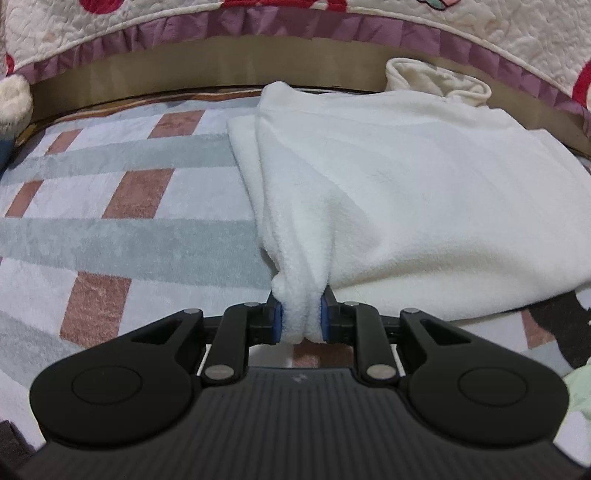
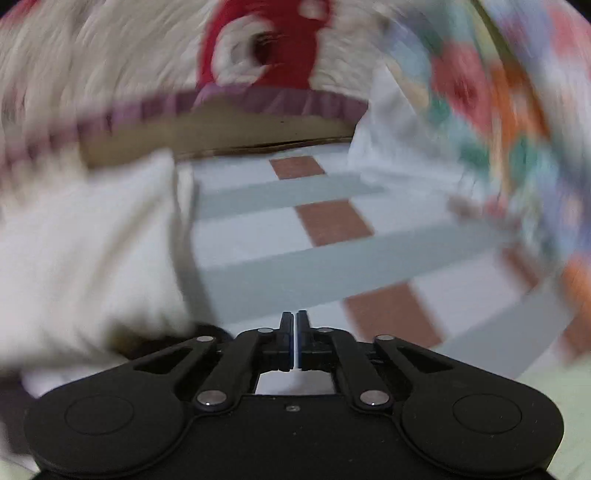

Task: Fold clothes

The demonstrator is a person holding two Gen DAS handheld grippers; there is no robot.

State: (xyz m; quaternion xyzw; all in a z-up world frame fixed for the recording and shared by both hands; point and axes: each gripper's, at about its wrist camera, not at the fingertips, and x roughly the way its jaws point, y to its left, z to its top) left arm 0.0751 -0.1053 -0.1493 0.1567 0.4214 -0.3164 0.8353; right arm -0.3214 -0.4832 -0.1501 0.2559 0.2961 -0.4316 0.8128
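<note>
We see a checked rug (image 1: 122, 192) of pale blue, grey and brick-red blocks filling the floor in both wrist views. At its far edge runs a brown bed base (image 1: 221, 70), with a cream quilt (image 1: 524, 33) trimmed in a mauve frill (image 1: 155, 33) hanging over it. On the rug, to the right in the left wrist view, lies the white fleece garment (image 1: 424, 192), spread flat, reaching from near us to the bed base; its rolled collar or cuff (image 1: 436, 79) sits at the far right against the base. The left gripper (image 1: 302, 319) pinches a bunched near corner of that fleece, its blue pads (image 1: 279, 317) pressed into the fabric from both sides. In the blurred right wrist view, we find the same white garment at the left, and a flowered cloth (image 2: 517, 122) at the far right. The right gripper (image 2: 296, 332) hangs over bare rug with its jaws nearly together and nothing between them.
</note>
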